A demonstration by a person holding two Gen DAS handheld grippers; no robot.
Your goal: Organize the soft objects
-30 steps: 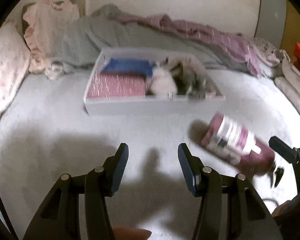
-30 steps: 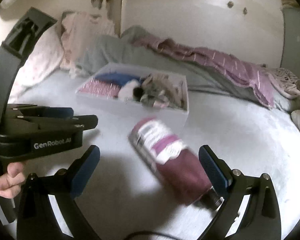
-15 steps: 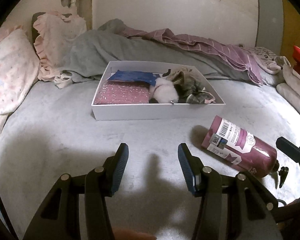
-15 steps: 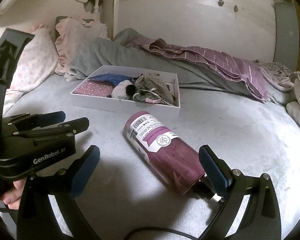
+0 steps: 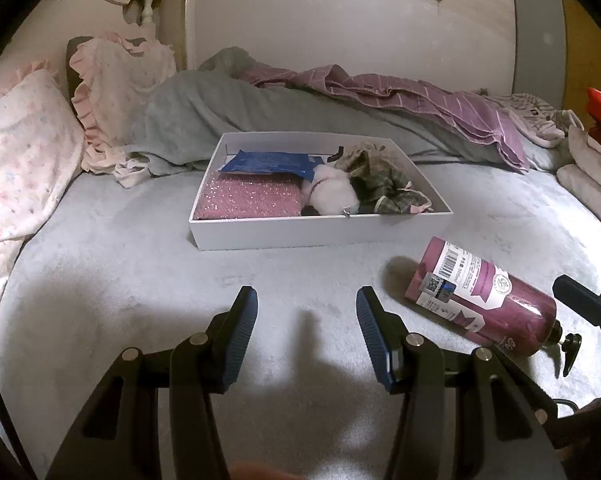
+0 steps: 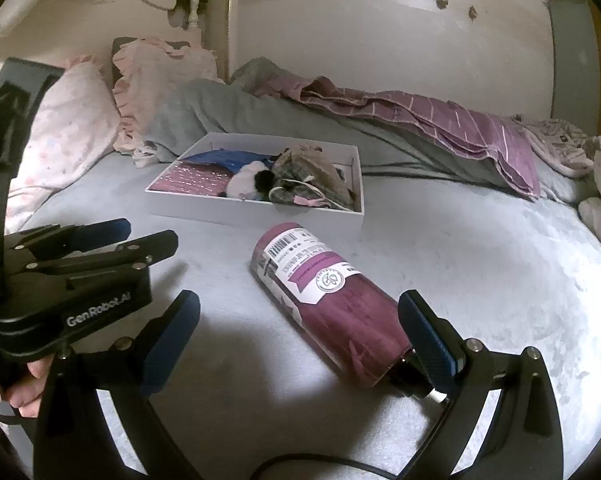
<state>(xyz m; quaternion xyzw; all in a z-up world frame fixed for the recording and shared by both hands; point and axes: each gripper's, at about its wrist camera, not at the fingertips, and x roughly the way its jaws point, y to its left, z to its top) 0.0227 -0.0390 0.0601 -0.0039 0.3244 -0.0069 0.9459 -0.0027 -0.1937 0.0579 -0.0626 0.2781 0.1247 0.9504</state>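
**Two hand-held tools above a bed, with a bottle lying nearest and a box of soft items beyond**

Nearest, a maroon pump bottle (image 6: pixel 332 304) lies on its side on the pale grey bed (image 6: pixel 480 264). It carries a white label with a barcode and a round emblem; its base points toward the box, and its dark pump neck lies next to the right-hand finger of the right tool (image 6: pixel 298 338). That tool is wide open: the bottle's lower half lies between its blue-padded fingers (image 6: pixel 428 336), but neither pad presses on the body, and whether the right-hand pad touches the neck cannot be told. To its left, the left tool (image 5: pixel 306 330) hovers over bare bedding, its jaws partly open with nothing between them; in the right wrist view a hand (image 6: pixel 20 392) grips its handle.

Farther back stands a shallow white box (image 5: pixel 320 232), well apart from the bottle. Inside, from left to right: a pink sparkly pouch (image 5: pixel 248 200), a flat blue packet (image 5: pixel 268 162) lying partly over the pouch's far edge, a white fluffy toy (image 5: pixel 332 194) with dark patches, and a bundle of green plaid cloth (image 5: pixel 384 184) filling the right end.

Behind the box, a grey blanket (image 5: pixel 228 108) and a purple striped cover (image 5: pixel 420 96) lie heaped along the wall, with a pink ruffled pillow (image 5: pixel 120 76) and a floral pillow (image 5: pixel 16 160) at the left
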